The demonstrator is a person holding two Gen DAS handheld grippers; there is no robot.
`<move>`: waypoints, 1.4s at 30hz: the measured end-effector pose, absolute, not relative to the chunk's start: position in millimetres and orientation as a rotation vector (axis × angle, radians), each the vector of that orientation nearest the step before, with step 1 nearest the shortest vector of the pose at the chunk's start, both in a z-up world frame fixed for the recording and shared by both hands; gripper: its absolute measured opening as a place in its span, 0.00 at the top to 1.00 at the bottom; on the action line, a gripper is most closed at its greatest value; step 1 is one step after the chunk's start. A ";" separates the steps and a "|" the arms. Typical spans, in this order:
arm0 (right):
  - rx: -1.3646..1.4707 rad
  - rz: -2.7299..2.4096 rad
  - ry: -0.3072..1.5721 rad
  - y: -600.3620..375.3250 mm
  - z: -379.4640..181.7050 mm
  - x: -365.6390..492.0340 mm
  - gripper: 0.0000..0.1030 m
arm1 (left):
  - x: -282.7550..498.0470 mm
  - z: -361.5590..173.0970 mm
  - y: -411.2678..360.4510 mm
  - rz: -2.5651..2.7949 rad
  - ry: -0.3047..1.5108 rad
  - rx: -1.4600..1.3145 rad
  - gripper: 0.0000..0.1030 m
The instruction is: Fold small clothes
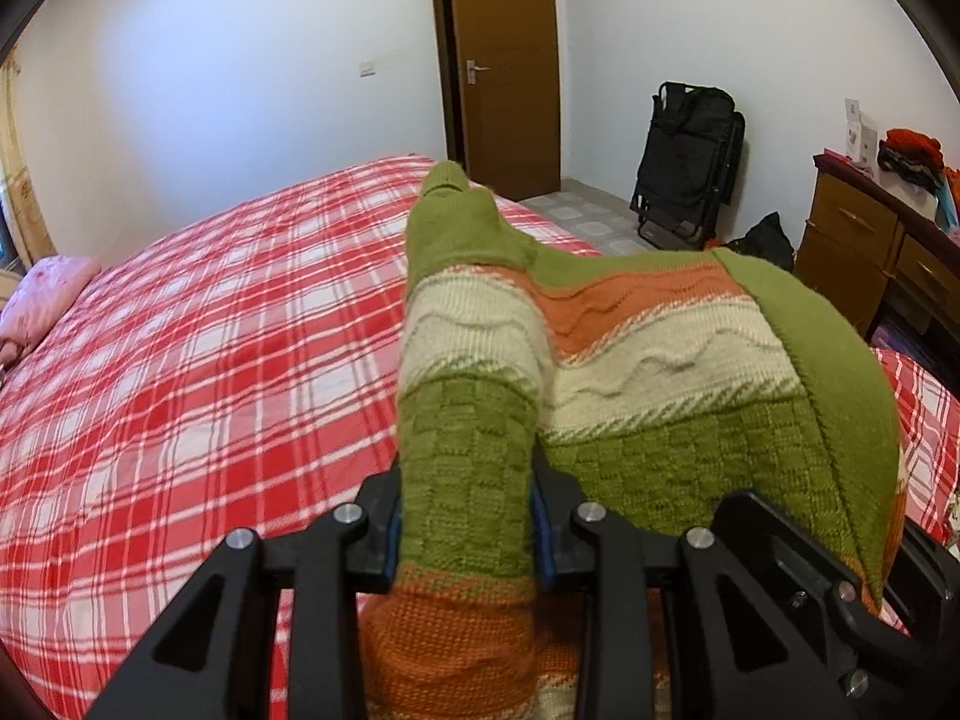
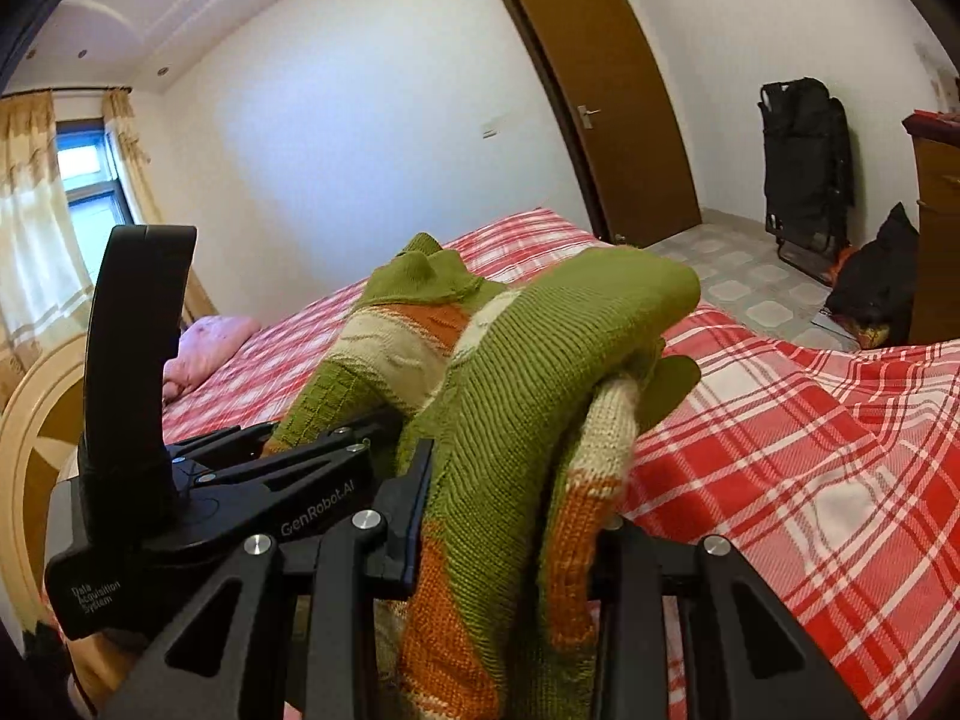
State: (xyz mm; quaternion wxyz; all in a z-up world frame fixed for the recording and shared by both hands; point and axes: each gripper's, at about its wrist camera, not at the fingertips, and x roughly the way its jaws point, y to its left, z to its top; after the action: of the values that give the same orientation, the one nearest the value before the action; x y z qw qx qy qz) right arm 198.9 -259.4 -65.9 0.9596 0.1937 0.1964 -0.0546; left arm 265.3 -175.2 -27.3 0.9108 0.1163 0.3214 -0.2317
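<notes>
With tips hidden, tongs (image 1: 467,531) gripping sweater (image 1: 630,372)

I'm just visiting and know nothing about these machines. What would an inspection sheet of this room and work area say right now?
Surface: bed with red and white plaid cover.
Job's things: green, cream and orange knit sweater, bunched and lifted above the bed.
Clutter: pink pillow at the bed's far left.
Grippers: left claw shut on the sweater; right claw shut on the sweater.
Cables: nothing seen.
Surroundings: brown door, folded black chair, wooden dresser, curtained window.
</notes>
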 end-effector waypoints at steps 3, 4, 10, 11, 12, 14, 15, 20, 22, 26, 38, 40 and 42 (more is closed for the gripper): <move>0.405 -0.125 0.391 -266.2 -67.7 205.7 0.68 | 271.7 -27.1 -183.9 -0.482 0.661 0.241 0.67; 0.410 -0.129 0.390 -267.6 -68.7 207.3 0.68 | 273.8 -27.8 -186.8 -0.482 0.661 0.241 0.67; 0.433 -0.170 0.390 -277.3 -79.0 224.4 0.68 | 290.8 -36.0 -201.5 -0.481 0.681 0.257 0.67; 0.437 -0.180 0.390 -279.0 -80.5 228.9 0.68 | 294.9 -37.3 -205.7 -0.481 0.683 0.267 0.67; 0.435 -0.191 0.390 -281.0 -81.5 233.2 0.69 | 298.0 -37.8 -208.3 -0.480 0.684 0.273 0.67; 0.429 -0.212 0.389 -284.5 -83.3 240.9 0.69 | 304.9 -40.4 -214.7 -0.468 0.677 0.278 0.67; 0.426 -0.221 0.390 -286.7 -85.8 245.3 0.69 | 309.0 -42.3 -219.2 -0.458 0.667 0.284 0.67; 0.437 -0.276 0.455 -302.3 -110.9 271.0 0.69 | 328.9 -65.2 -243.3 -0.446 0.674 0.343 0.65; 0.444 -0.309 0.520 -308.8 -127.4 282.1 0.68 | 336.1 -81.0 -253.2 -0.427 0.696 0.389 0.63; 0.589 -0.272 0.523 -330.6 -147.1 277.6 0.65 | 337.2 -103.9 -259.0 -0.364 0.654 0.467 0.45; 0.539 -0.339 0.430 -322.6 -116.8 207.2 0.54 | 322.2 -79.0 -189.6 -0.342 0.725 0.308 0.19; 0.417 -0.335 0.427 -300.4 -106.0 194.9 0.71 | 311.9 -79.4 -179.5 -0.321 0.738 0.295 0.19; 0.328 -0.298 0.470 -279.5 -106.0 193.8 0.78 | 302.7 -82.5 -168.3 -0.307 0.763 0.264 0.19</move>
State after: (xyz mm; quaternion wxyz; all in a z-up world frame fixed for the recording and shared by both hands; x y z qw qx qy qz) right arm 193.8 -279.5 -106.0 0.9483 0.1614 0.2309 -0.1464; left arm 302.7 -168.3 -82.5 0.9082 0.1279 0.3697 -0.1487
